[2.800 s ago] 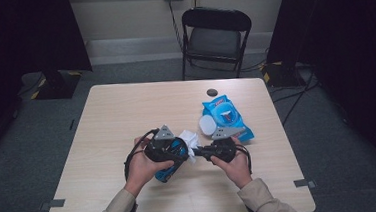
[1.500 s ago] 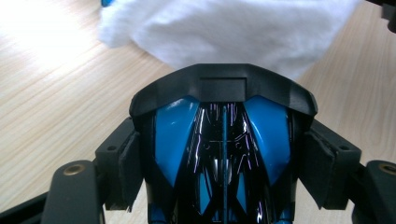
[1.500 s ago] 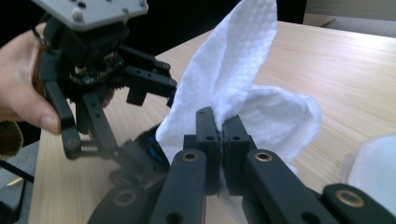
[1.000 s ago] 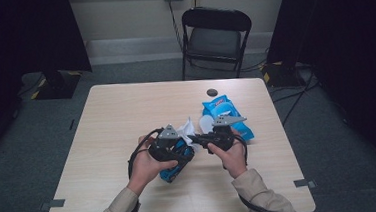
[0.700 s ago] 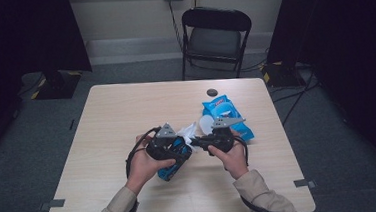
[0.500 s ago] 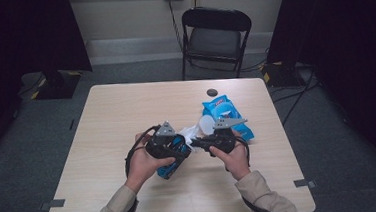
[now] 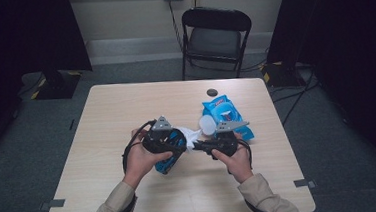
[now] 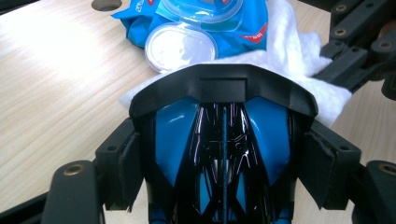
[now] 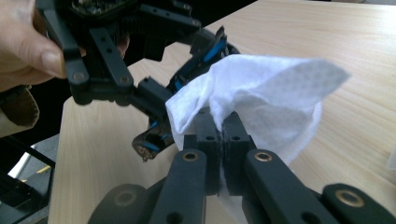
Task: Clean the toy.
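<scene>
The left tongs clamped a blue-black object, perhaps sunglasses, long axis crosswise; the right tongs pinched a white wipe over open desk

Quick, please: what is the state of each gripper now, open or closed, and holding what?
Left gripper: closed on the blue and black object.
Right gripper: closed on the white wipe.
</scene>
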Available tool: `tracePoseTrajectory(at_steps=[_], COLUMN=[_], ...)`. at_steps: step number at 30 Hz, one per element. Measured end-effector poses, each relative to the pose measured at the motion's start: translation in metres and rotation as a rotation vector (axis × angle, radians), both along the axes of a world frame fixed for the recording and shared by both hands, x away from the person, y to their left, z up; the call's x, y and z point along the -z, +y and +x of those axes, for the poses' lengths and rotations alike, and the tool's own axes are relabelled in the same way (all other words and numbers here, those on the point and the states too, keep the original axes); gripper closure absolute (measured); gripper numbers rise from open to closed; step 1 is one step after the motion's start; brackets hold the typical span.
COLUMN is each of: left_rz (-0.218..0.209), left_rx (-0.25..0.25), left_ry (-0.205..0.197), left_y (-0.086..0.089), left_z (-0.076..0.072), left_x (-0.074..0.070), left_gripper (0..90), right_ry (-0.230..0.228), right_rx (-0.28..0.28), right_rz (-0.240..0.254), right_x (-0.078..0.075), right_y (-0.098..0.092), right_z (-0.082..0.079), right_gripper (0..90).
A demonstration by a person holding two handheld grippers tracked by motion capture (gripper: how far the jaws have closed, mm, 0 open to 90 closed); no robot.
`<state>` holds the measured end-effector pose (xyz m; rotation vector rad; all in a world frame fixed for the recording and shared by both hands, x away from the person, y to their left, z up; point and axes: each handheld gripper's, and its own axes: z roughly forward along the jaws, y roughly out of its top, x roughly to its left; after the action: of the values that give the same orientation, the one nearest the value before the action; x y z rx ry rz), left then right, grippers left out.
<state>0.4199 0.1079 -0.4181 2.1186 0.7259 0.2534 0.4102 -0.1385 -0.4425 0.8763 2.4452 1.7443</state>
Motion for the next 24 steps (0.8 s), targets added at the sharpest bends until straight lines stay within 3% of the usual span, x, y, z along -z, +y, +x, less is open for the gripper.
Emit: tracePoseTrajectory(at_steps=[16, 24], left_rz=[-0.016, -0.019], left_rx=[-0.001, -0.006], left_ry=[-0.010, -0.010], left_y=[0.000, 0.003], left_z=[0.000, 0.000], left_x=[-0.003, -0.004], left_gripper=[25.3, 25.4], right_ry=[0.020, 0.020], right_rx=[-0.027, 0.004], right_rz=[-0.039, -0.030], right_x=[0.015, 0.014], right_y=[0.005, -0.003], right_z=[-0.004, -0.002], right_gripper=[89.0, 89.1])
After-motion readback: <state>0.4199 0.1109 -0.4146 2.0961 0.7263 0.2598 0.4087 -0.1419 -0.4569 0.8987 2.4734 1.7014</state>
